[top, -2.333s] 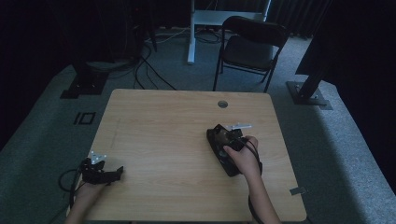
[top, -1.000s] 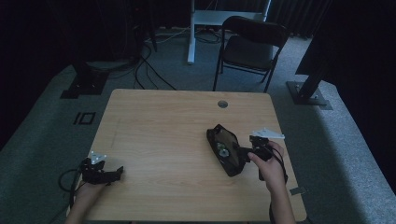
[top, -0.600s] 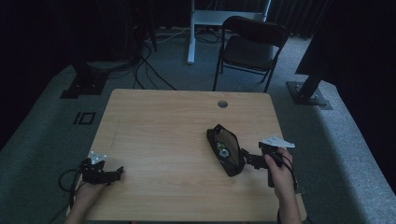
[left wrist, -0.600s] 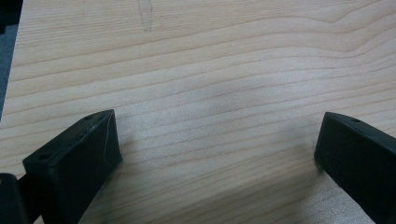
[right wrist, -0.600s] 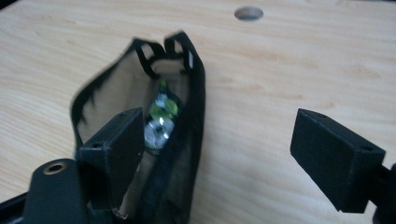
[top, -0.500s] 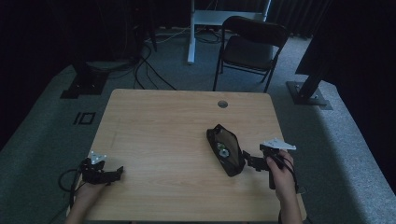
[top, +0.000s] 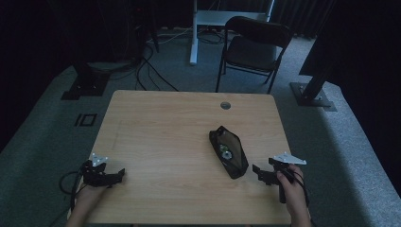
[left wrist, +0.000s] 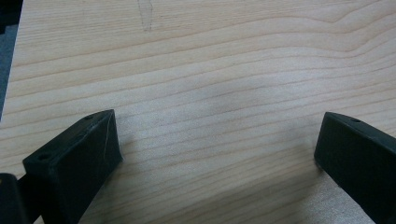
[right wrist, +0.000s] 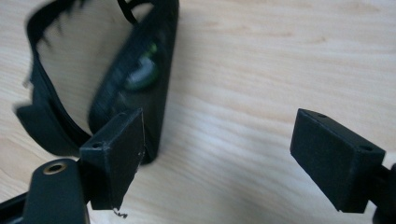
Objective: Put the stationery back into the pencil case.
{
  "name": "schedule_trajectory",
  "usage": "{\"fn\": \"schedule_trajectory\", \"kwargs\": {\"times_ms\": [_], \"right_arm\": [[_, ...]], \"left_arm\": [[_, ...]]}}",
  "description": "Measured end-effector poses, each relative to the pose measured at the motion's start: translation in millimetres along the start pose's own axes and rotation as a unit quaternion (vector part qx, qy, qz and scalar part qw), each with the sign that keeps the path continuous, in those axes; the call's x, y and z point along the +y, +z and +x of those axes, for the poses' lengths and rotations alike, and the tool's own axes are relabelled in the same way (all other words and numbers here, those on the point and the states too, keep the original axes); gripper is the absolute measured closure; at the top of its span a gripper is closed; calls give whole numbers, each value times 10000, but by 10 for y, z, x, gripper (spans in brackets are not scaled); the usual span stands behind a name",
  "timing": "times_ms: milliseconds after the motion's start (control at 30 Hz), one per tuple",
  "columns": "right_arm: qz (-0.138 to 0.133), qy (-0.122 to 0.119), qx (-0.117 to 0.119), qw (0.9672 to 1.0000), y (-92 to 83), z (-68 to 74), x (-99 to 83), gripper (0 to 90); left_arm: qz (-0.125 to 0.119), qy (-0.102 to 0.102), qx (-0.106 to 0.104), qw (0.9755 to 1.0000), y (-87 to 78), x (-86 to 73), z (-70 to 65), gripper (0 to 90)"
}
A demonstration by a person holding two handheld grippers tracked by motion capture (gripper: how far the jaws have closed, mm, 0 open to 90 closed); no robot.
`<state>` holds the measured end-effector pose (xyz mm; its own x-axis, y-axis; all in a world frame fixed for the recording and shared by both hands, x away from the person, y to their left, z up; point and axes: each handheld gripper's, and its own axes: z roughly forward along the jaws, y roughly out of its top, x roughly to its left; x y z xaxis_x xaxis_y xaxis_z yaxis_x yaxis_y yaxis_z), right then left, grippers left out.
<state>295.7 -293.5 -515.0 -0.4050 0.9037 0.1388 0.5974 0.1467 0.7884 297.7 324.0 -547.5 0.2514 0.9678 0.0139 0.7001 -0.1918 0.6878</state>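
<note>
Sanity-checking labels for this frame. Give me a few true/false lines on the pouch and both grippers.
1. The pouch lies open on the table. True.
2. The right gripper is shut on the pouch. False: its jaws stand wide apart, beside the pouch, holding nothing.
3. The left gripper is open over bare wood. True.
4. The pouch sits near the left gripper. False: it lies on the table's right half, close to the right gripper.
5. A chair stands beyond the table's far edge. True.
</note>
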Motion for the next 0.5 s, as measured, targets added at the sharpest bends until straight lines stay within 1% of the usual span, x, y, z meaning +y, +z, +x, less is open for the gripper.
{"fn": "schedule_trajectory", "kwargs": {"times_ms": [100, 167, 333, 500], "right_arm": [[102, -58, -37, 9999, 11, -42, -84, 174], [149, -32, -49, 9999, 17, -68, -136, 174], [272, -63, -76, 9996, 13, -133, -250, 174], [380, -17, -149, 9992, -5, -185, -349, 174]], "left_arm": [[-6, -6, 1, 10000, 1, 0, -1, 4], [-8, -6, 1, 10000, 1, 0, -1, 4], [-2, -1, -1, 10000, 0, 0, 0, 4], [-1, -2, 0, 10000, 0, 0, 0, 4]]}}
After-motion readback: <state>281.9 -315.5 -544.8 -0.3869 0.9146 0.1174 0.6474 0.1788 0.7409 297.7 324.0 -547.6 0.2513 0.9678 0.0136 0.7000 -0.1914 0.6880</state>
